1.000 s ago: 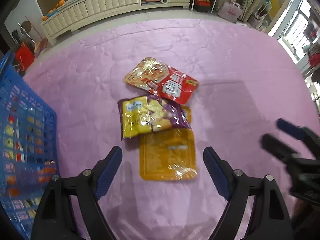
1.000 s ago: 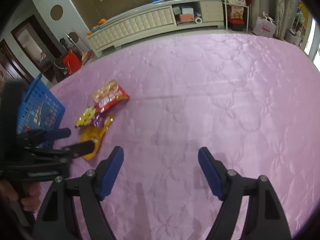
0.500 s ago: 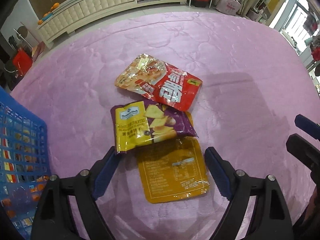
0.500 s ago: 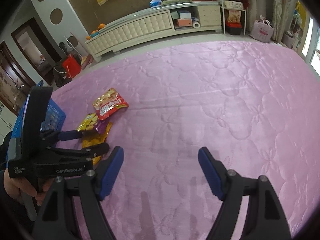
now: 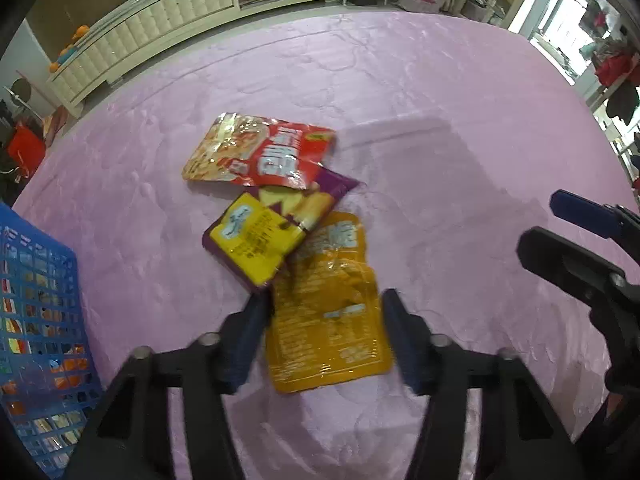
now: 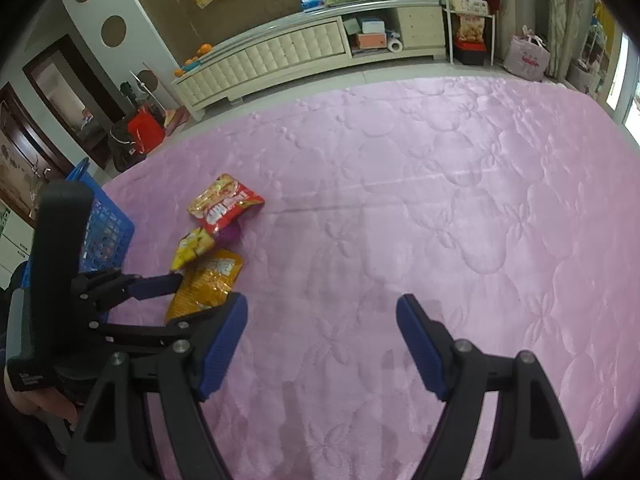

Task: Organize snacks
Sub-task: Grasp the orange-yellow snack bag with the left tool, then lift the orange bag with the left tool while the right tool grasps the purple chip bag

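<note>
1. On the pink quilted cover (image 5: 440, 112), three snack packets lie overlapping: a red packet (image 5: 264, 152) farthest from the camera, a purple-and-yellow packet (image 5: 260, 236) partly under its edge, and an orange packet (image 5: 328, 312) nearest, partly tucked beneath the purple one.
2. Straddling the orange packet, the left gripper (image 5: 326, 336) has its jaws closing, one pad at each long edge; whether the pads already press on the packet is hard to tell, so I read it as not yet gripped.
3. Off to the side, the right gripper (image 6: 320, 344) hangs over bare cover with its jaws spread and nothing between them.
4. A blue basket (image 5: 36, 300) with packets already inside stands at the left, near the pile, and looks like the destination.
5. Risk: the packet is flat and glossy, so pads closing on its edges may buckle it or slide off rather than catch it.
6. Risk: its far end lies under the purple-and-yellow packet, so lifting could drag that packet along or flip it.
7. Risk: a pad pressing into the soft cover could pinch fabric along with the foil.
</note>
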### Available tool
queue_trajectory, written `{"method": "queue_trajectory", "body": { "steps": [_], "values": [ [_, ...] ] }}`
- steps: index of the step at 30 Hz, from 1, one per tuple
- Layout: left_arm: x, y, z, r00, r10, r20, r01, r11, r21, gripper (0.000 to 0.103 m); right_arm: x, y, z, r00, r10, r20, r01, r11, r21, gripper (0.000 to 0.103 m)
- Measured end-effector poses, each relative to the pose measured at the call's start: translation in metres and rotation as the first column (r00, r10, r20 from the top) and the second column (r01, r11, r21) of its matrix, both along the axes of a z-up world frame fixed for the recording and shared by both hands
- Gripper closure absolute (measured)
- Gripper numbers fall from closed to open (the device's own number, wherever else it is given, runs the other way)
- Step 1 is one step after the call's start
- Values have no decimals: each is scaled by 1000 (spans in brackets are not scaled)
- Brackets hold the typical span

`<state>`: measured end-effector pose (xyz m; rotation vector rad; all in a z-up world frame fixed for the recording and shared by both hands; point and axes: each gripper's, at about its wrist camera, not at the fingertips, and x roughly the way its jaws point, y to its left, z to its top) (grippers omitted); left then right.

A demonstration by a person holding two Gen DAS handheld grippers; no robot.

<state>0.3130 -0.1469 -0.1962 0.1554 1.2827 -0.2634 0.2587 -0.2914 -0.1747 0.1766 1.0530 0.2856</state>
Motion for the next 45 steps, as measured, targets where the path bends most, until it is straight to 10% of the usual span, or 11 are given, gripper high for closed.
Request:
{"method": "queue_trajectory", "body": {
  "steps": [9, 13, 27, 45],
  "values": [
    [-28, -7, 6, 1000, 21, -4, -21, 998, -58, 71, 1, 2, -2, 1000, 8, -8, -8, 1000, -3, 22],
    [-56, -15, 9, 1000, 1, -17, -2, 996, -84, 97, 3, 3, -7, 1000, 11, -24, -11, 1000, -11, 22],
    [-95, 3, 32, 997, 10, 80, 0, 993, -120, 99, -1, 13, -4, 999, 47, 21, -47, 999, 2, 23],
    [-111, 79, 59, 974, 146, 173, -143, 989, -34, 99, 32, 111, -17, 937, 349, -20, -346, 920, -184, 21]
  ]
}}
